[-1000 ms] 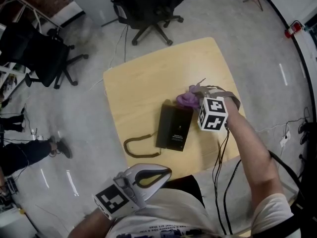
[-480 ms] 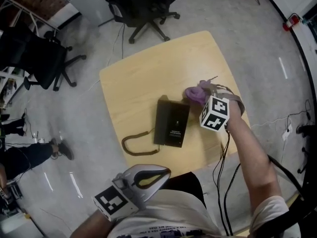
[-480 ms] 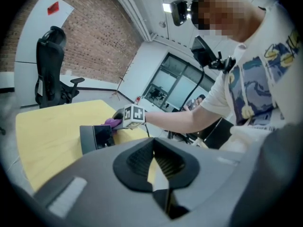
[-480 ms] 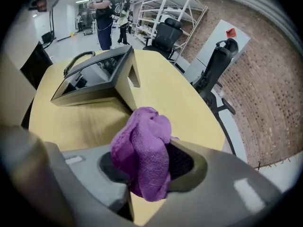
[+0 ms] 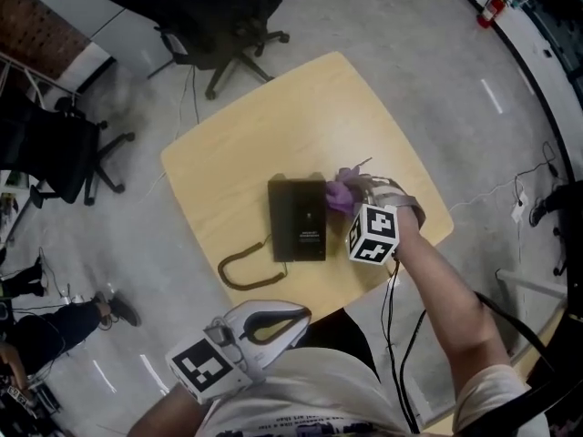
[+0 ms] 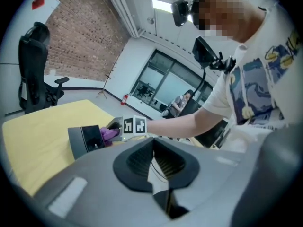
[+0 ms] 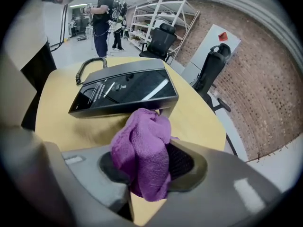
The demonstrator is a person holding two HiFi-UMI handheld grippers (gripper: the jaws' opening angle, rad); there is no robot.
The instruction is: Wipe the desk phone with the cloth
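A black desk phone (image 5: 297, 218) lies in the middle of the light wooden table (image 5: 228, 162), its coiled cord (image 5: 239, 267) trailing toward the near left edge. My right gripper (image 5: 344, 194) is shut on a bunched purple cloth (image 5: 339, 192), which sits against the phone's right side. In the right gripper view the cloth (image 7: 142, 148) bulges out between the jaws just short of the phone (image 7: 124, 91). My left gripper (image 5: 273, 321) is held low near my body, off the table; its jaws are shut with nothing in them (image 6: 154, 174).
Black office chairs (image 5: 205, 16) stand on the grey floor beyond the table, another chair (image 5: 50, 148) at the left. A person's legs (image 5: 55, 321) show at the far left. Cables hang from my right arm (image 5: 437, 308).
My right gripper has carried the cloth leftward until it meets the phone's right side. The head view has shifted, so the table sits higher and more leftward. The left gripper has not moved.
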